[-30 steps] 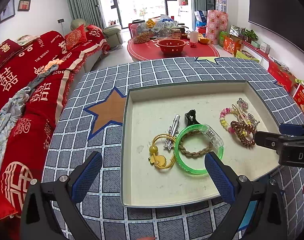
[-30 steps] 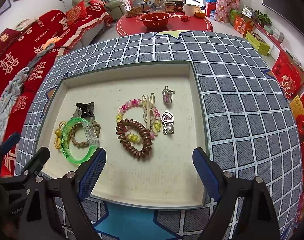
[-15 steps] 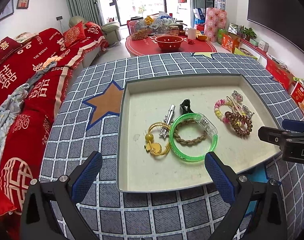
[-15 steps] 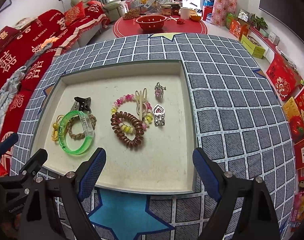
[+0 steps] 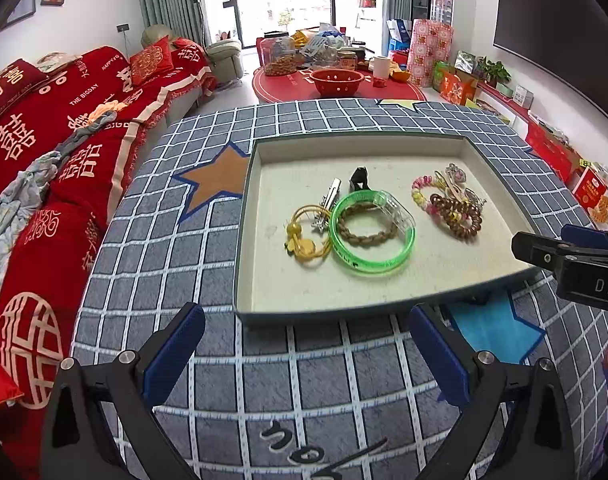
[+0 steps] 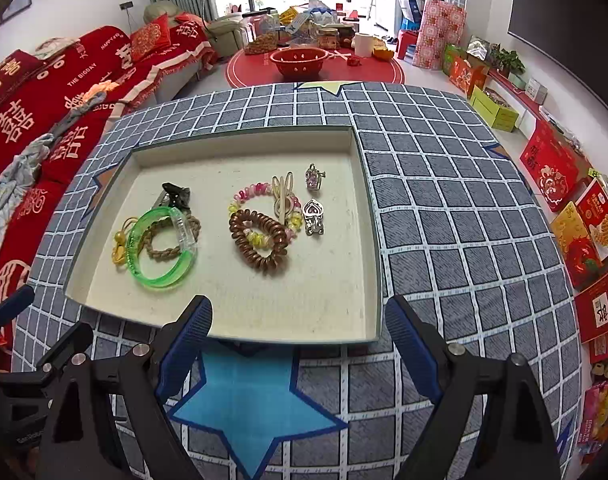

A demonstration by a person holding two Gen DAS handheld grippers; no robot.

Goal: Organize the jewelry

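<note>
A shallow cream tray point(image 5: 384, 296) point(image 6: 366, 216) sits on a grey checked tablecloth. In it lie a green bangle point(image 5: 371, 236) point(image 6: 162, 252) over a braided brown band, a yellow hair tie point(image 5: 306, 236), a silver clip point(image 5: 328, 204), a black claw clip point(image 5: 360, 178) point(image 6: 176, 194), a brown coil hair tie point(image 5: 456, 216) point(image 6: 260, 244), a pink bead bracelet point(image 6: 250, 194) and two silver charms point(image 6: 314, 216). My left gripper point(image 5: 304, 348) is open and empty, short of the tray's near edge. My right gripper point(image 6: 300, 340) is open and empty at the near edge.
A red sofa point(image 5: 44, 140) stands to the left. A red round table point(image 5: 336, 84) with a red bowl and jars stands behind. Red boxes point(image 6: 576, 216) line the floor on the right. The right gripper's body point(image 5: 572, 256) shows at the right of the left wrist view.
Both grippers have pulled back from the tray toward the near edge of the table. The jewelry has not moved. Both stay open.
</note>
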